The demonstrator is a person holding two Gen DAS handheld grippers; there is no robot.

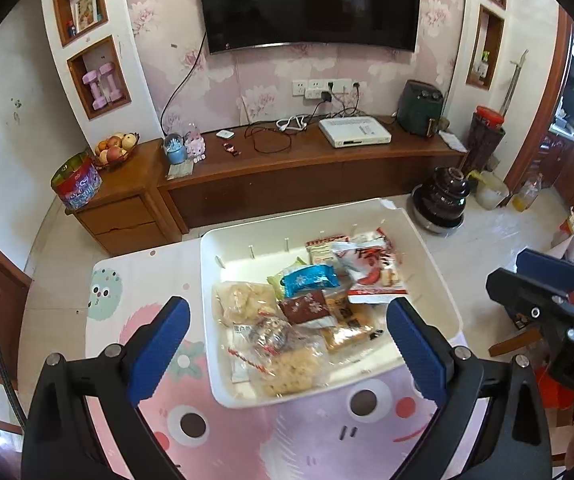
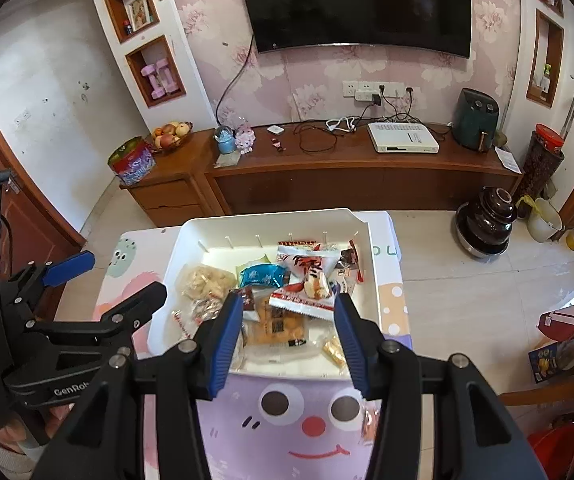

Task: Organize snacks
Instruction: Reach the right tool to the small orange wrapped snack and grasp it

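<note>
Snack packets fill the white tray (image 1: 439, 280) on the cartoon-print table (image 1: 295, 436), a blue-wrapped packet (image 1: 309, 279) and a red-and-white packet (image 1: 371, 268) lying uppermost. I hold my left gripper (image 1: 287, 344) over the tray's near edge, jaws spread wide, grasping nothing. My right gripper (image 2: 289, 334) hangs just beside it, jaws likewise parted and empty, framing an orange cracker packet (image 2: 279, 322). Only the right wrist view shows me a small wrapped snack (image 2: 370, 420) lying loose on the table outside the tray, partly hidden by the right finger. Behind, a wooden TV cabinet (image 1: 307, 168) lines the wall.
</note>
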